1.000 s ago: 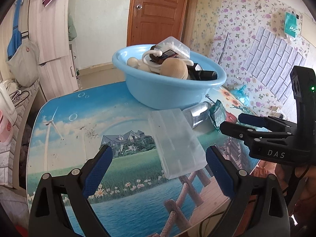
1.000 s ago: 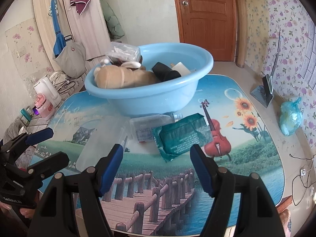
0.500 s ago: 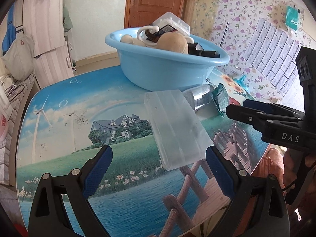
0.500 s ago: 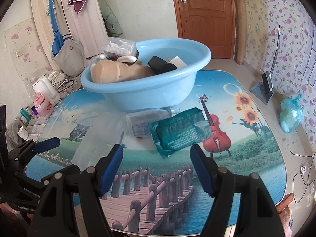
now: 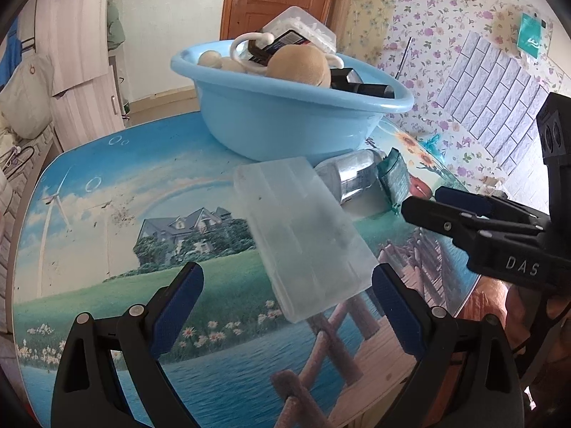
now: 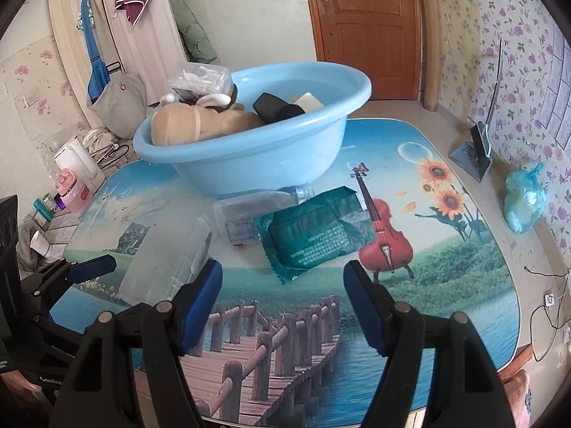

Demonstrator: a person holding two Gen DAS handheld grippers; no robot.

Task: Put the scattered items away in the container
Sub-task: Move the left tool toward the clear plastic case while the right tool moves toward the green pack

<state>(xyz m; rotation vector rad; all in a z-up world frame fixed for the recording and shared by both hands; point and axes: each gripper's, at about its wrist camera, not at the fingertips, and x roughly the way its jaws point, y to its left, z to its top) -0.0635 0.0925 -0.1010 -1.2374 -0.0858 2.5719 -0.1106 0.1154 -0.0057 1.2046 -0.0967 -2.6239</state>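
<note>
Translucent plastic box (image 5: pixel 303 235) now nearer left hand-held gripper (image 5: pixel 287 306), jaws wide

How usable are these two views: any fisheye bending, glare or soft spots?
Left wrist: strong fisheye curve with dark corners; the clear plastic box is sharp, and the bottle behind it carries bright glare. Right wrist: same bending, the door frame bows; even daylight, the green packet is crisp, the clear box is low-contrast against the table.

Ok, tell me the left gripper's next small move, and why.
Probably ease the left gripper forward and down around the clear box: its jaws are open and empty, the box lies flat just ahead on the table, still outside the basin.
</note>
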